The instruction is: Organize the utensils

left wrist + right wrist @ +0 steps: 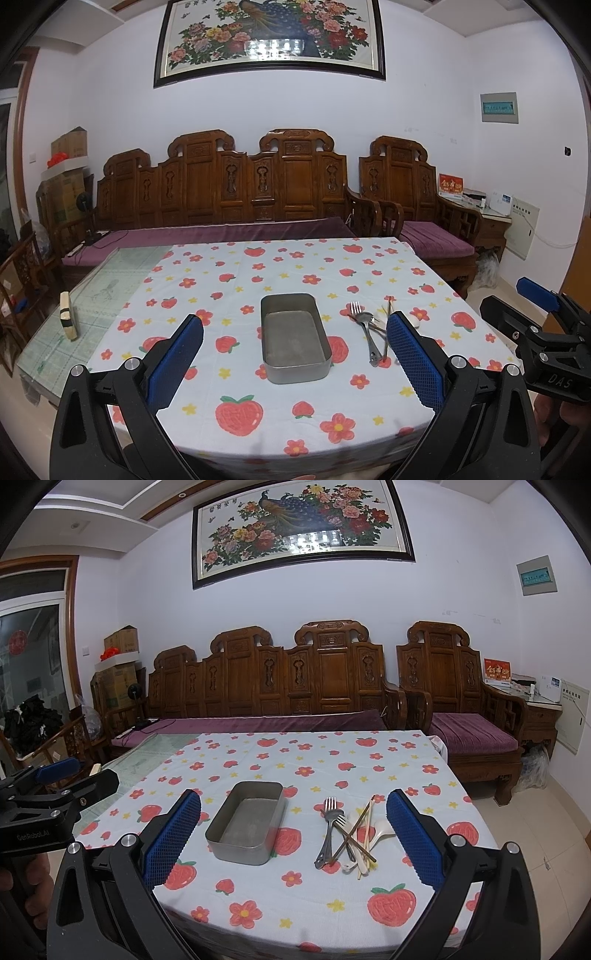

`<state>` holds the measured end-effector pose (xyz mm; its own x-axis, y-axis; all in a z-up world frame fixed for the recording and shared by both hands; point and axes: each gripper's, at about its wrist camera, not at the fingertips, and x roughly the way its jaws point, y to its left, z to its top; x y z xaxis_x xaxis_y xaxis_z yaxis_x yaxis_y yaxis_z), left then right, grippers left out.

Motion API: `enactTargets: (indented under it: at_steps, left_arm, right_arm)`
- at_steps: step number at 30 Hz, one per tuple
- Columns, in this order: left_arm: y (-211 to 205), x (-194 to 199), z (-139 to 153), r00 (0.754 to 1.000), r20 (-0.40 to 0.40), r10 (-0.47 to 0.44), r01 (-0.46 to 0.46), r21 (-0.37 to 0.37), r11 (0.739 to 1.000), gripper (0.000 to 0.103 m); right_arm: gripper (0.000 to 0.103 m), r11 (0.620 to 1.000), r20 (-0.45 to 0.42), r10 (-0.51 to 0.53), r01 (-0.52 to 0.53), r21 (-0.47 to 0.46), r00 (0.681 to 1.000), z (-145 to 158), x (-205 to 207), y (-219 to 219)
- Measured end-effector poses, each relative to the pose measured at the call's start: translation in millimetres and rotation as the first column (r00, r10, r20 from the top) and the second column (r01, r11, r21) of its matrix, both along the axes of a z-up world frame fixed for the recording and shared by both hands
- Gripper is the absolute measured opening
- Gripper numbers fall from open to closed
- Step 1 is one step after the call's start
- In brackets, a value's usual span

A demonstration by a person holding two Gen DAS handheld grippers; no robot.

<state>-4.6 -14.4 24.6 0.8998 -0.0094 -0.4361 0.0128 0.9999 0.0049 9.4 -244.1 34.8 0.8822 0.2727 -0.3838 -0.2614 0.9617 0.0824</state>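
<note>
Both pairs of tongs are held above the near edge of the desk [236,435], which is covered with a strawberry-and-flower cloth [332,760]. The left tongs [295,362] are spread wide apart with nothing between the blue pads, and the right tongs [293,840] are likewise parted and empty.

In the left wrist view, an empty metal tray [293,338] is seen at the centre of the frame, framed by the two pads. The pile of utensils [371,328] lies just right of it, partly hidden behind the right pad.

In the right wrist view, the tray is placed left of centre, and the pile is shown right of centre: a metal fork [328,821], crossed chopsticks [360,829] and a white spoon [382,829] overlapping one another. The pile is near the tray but apart from it.
</note>
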Motion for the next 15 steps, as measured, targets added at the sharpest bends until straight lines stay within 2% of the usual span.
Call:
enactTargets:
  at_steps: [10, 15]
  left_arm:
    - [-2.0, 0.2, 0.0, 1.0, -0.004, -0.001, 0.001, 0.002, 1.0, 0.096]
    - [-3.2, 8.4, -7.4, 0.999, -0.035, -0.003, 0.004, 0.008, 1.0, 0.096]
  right_arm:
    - [0.101, 1.0, -0.001, 0.0, 0.0, 0.001, 1.0, -1.2, 0.4, -0.1]
    - [0.101, 1.0, -0.012, -0.002, 0.002, -0.003, 1.0, -5.3, 4.3, -0.6]
